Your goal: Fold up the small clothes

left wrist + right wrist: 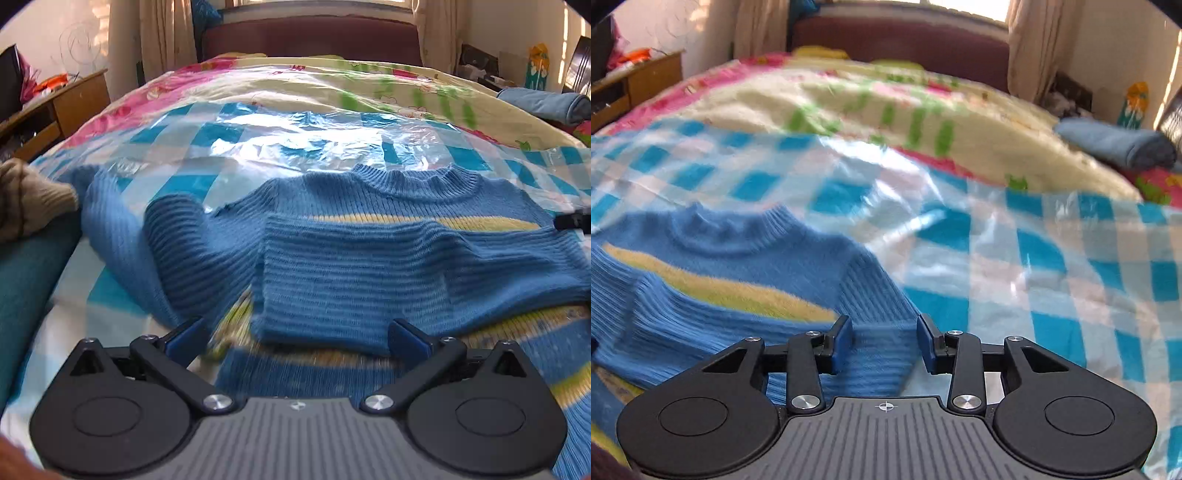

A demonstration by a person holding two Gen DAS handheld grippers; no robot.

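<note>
At left view's edge: beige knit [26,199].

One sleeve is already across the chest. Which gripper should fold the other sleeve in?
Left, probably. The unfolded sleeve trails just beyond the open left gripper. The right gripper sits open over the sweater at its already-folded side.

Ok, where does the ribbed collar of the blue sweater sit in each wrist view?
Left wrist: the collar is right of centre, above the folded sleeve.
Right wrist: the collar is left of centre, above the yellow stripe.
Shared landmark: the rolled blue cloth at the bed's far right edge.
</note>
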